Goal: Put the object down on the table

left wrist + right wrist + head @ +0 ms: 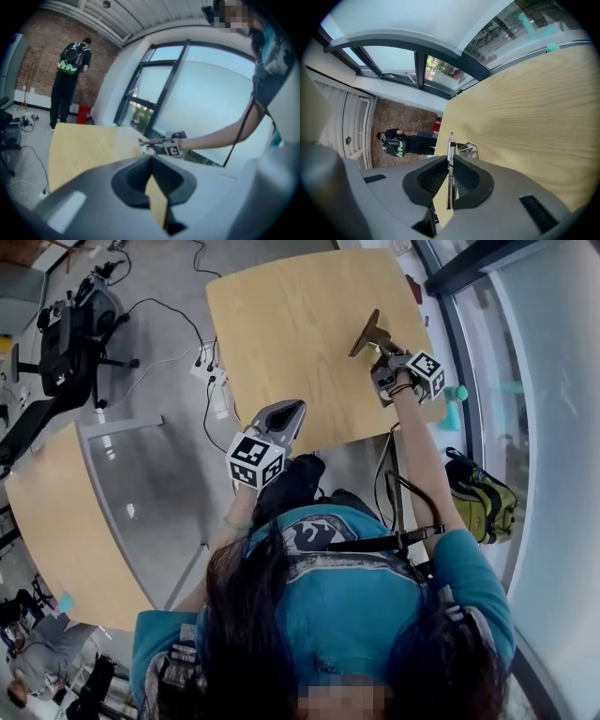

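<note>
My right gripper (386, 351) is shut on a thin flat metal tool (370, 334) over the right side of the light wooden table (291, 324). In the right gripper view the tool (450, 143) shows edge-on, clamped between the ribbed pads (464, 177) and sticking out past them with a wire loop at its side. The table lies just beyond it; whether the tool touches the top I cannot tell. My left gripper (291, 411) hangs at the table's near edge, shut and holding nothing. The left gripper view shows its own jaws (151, 159) and the right gripper (171, 149) across the table.
A second wooden table (56, 521) stands at the lower left. An office chair (70, 334) and a power strip with cables (211, 371) are on the floor at the left. A yellow-green bag (483, 498) lies by the window at right. A person with a backpack (70, 79) stands far off.
</note>
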The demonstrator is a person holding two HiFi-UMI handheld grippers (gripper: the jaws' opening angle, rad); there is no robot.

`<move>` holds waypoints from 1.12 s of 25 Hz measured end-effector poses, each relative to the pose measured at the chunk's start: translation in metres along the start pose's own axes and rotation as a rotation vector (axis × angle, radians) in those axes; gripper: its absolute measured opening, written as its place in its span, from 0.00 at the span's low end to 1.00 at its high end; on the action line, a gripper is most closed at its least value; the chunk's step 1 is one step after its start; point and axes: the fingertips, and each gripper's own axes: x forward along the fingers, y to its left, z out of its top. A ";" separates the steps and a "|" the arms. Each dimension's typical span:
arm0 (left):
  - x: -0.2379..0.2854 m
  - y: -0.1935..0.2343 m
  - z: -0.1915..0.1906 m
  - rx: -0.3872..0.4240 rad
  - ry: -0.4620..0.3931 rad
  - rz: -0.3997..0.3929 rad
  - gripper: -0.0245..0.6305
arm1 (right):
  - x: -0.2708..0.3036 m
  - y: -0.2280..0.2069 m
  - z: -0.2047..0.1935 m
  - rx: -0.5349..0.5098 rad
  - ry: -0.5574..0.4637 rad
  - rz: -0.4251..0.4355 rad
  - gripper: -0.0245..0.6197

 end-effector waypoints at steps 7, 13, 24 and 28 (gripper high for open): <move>-0.011 0.019 -0.004 -0.029 0.008 0.041 0.04 | 0.016 -0.023 0.006 0.005 -0.021 -0.087 0.11; -0.005 0.022 -0.002 -0.029 0.011 0.039 0.04 | 0.023 -0.025 0.005 -0.078 -0.006 -0.125 0.11; 0.010 0.008 0.009 0.002 0.004 0.013 0.04 | -0.005 -0.015 -0.001 -0.173 0.081 -0.116 0.26; 0.011 -0.003 0.011 0.013 -0.005 0.008 0.04 | -0.043 -0.012 -0.008 -0.255 0.117 -0.093 0.26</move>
